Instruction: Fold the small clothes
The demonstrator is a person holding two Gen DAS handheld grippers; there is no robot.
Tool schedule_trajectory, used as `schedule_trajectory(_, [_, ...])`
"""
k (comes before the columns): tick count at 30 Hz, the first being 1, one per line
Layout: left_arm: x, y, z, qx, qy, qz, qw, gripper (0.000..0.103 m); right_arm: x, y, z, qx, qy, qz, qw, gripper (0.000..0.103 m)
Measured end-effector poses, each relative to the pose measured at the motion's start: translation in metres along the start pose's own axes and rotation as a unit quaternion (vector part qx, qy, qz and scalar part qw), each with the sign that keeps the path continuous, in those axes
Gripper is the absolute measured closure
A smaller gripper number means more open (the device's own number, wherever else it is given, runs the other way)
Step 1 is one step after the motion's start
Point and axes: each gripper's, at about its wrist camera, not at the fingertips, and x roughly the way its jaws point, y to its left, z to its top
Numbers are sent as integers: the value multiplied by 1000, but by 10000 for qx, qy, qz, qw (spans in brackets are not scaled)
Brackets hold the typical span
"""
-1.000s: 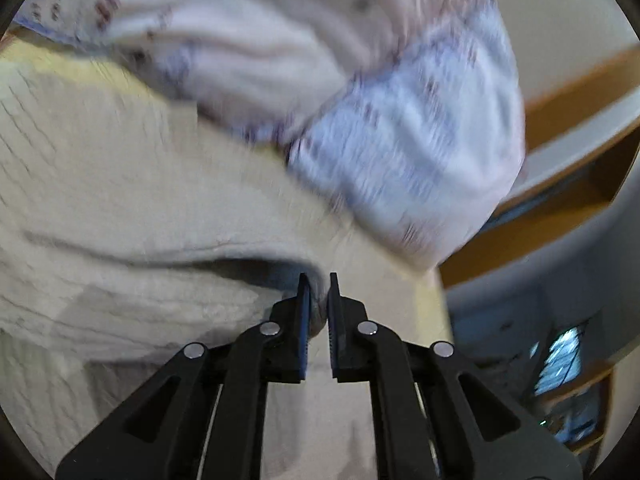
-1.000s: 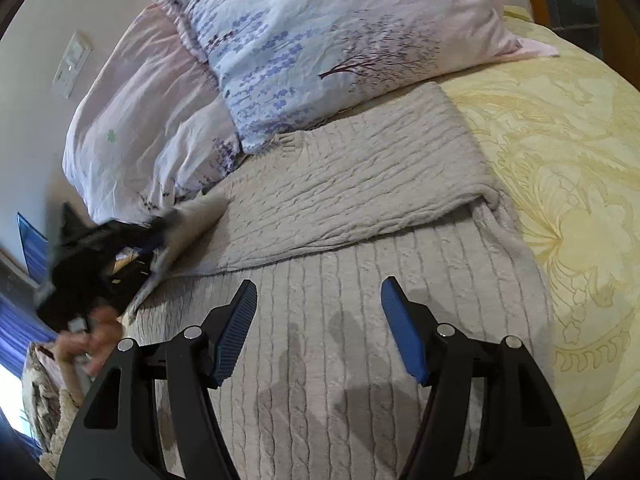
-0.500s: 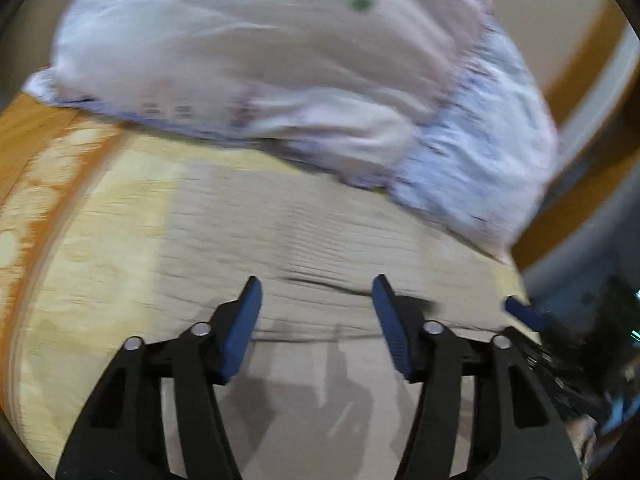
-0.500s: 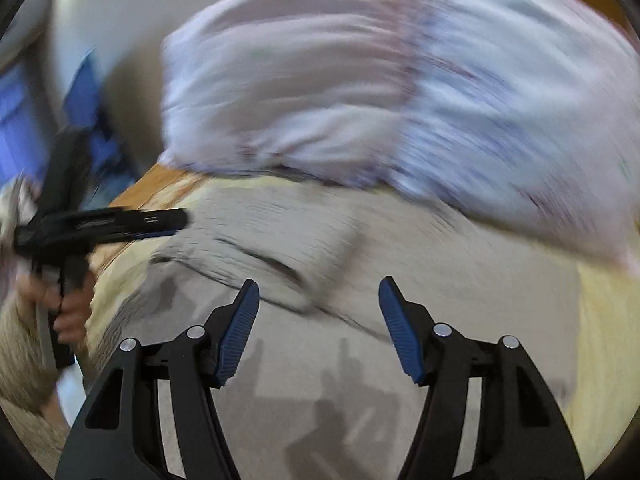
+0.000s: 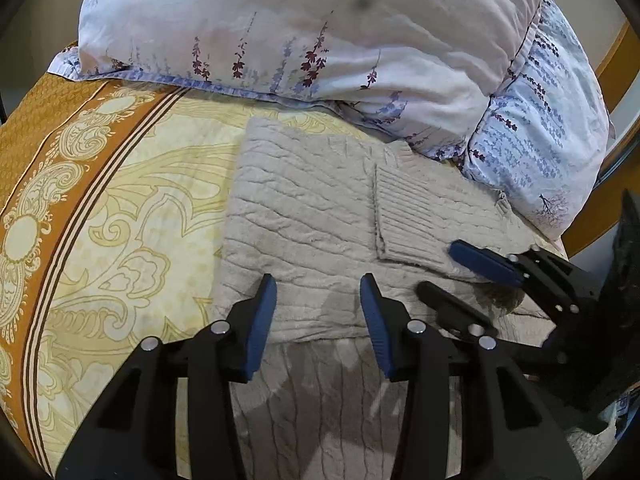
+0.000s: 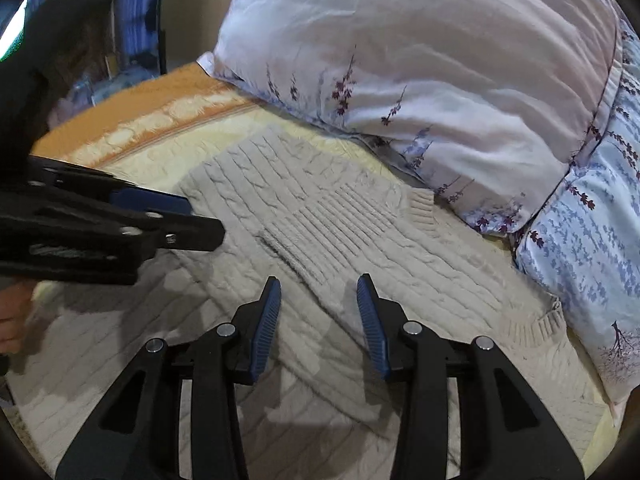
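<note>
A beige cable-knit sweater [image 5: 304, 216] lies on the bed with both sleeves folded across its body; a ribbed cuff [image 5: 408, 216] rests on top. It also shows in the right wrist view [image 6: 320, 216]. My left gripper [image 5: 318, 300] is open and empty, hovering over the sweater's near fold. My right gripper [image 6: 318, 304] is open and empty above the sweater's middle. The right gripper shows at the right of the left wrist view [image 5: 452, 272], and the left gripper shows at the left of the right wrist view [image 6: 188, 216].
Two floral pillows [image 5: 320, 28] [image 5: 548, 136] lie just behind the sweater. The bedspread is yellow with an orange patterned border [image 5: 52, 168] at the left. A wooden bed frame [image 5: 608, 64] shows at the far right.
My left gripper let go of the sleeve it was shut on and opened. Both grippers swung round and now hover side by side over the folded sweater.
</note>
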Motion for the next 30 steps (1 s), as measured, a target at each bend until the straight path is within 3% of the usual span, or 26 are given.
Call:
schedule_trajectory(3, [-1,0,0,-29,-1,-28,10000,58,-4,-13,-2,422,-166,302,9985,92])
schedule_trajectory(5, [-1,0,0,-50,1,-40,10000,58,-10,-25,-3,772,-295,464,9955,98])
schedule_trajectory(10, [-1,0,0,-109,3,-74,9999,56,-52,-74,-19,1948,-939,469,9752,98])
schedule_trajectory(13, [0,-1,0,-99,-16,-88,9999,53,-92,-113,-52,2903,-1433,144,9460,98])
schedule_trajectory(15, [0,-2,0,-76,-29,-90,9999,51,-115,-136,-86,3592,-1613,-72,9192,98])
schedule_trajectory(17, [1,-4,0,-47,-35,-103,9999,47,-130,-156,-132,4365,-1542,-298,8859,98])
schedule_trajectory(18, [1,-5,0,-37,-36,-118,9999,44,-131,-162,-151,4606,-1395,-311,8760,98])
schedule_trajectory(20, [2,-7,0,-10,-32,-152,9999,40,-126,-168,-171,4828,-1043,-172,8693,98])
schedule_trajectory(22, [2,-8,0,20,-20,-155,9999,38,-127,-178,-191,5194,-861,-16,8502,97])
schedule_trajectory(25, [0,-7,0,-43,1,-232,9997,36,-138,-198,-205,5628,-1037,193,8198,74])
schedule_trajectory(26, [0,-6,0,-63,3,-254,9997,36,-138,-202,-207,5664,-1036,164,8174,69])
schedule_trajectory(30, [0,-5,0,-110,24,-300,9995,36,-117,-213,-200,5687,-647,251,8196,69])
